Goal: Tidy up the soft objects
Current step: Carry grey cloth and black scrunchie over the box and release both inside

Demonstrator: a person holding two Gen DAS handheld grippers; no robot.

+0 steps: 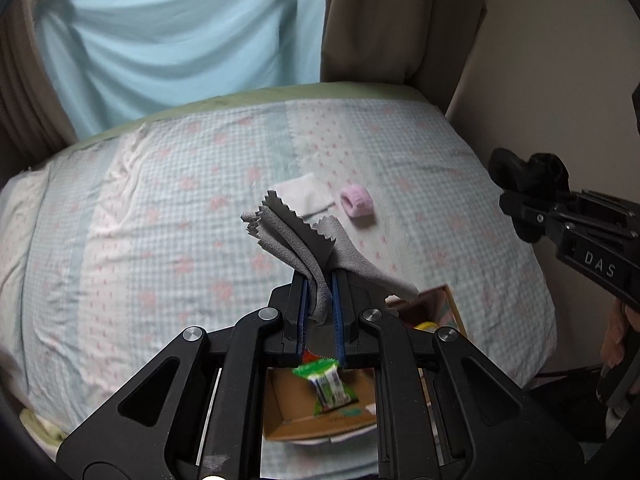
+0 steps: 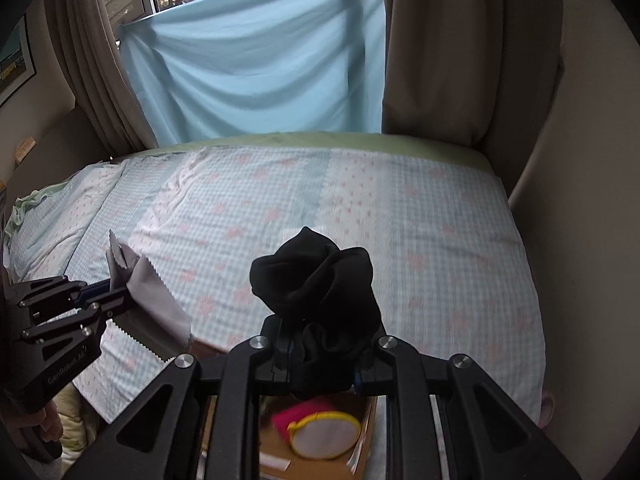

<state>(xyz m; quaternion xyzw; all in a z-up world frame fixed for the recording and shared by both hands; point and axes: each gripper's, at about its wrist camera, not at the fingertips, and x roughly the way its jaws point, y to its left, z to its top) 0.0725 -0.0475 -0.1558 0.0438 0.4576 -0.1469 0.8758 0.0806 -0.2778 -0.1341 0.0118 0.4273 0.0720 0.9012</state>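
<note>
My left gripper [image 1: 319,280] is shut on a grey cloth with zigzag edges [image 1: 304,236], held above the bed's near edge; it also shows in the right wrist view [image 2: 152,292]. My right gripper [image 2: 320,332] is shut on a bunched black cloth [image 2: 316,284], which shows at the right of the left wrist view [image 1: 528,172]. A pink fuzzy band [image 1: 357,203] and a folded white cloth [image 1: 306,194] lie on the bed [image 1: 160,208] beyond the grey cloth.
A cardboard box [image 1: 304,408] below the grippers holds a green packet [image 1: 326,384]; in the right wrist view it holds a pink item [image 2: 308,412] and a yellow-rimmed white pad [image 2: 326,434]. A light blue sheet [image 2: 256,64] and beige curtains [image 2: 432,48] hang behind the bed.
</note>
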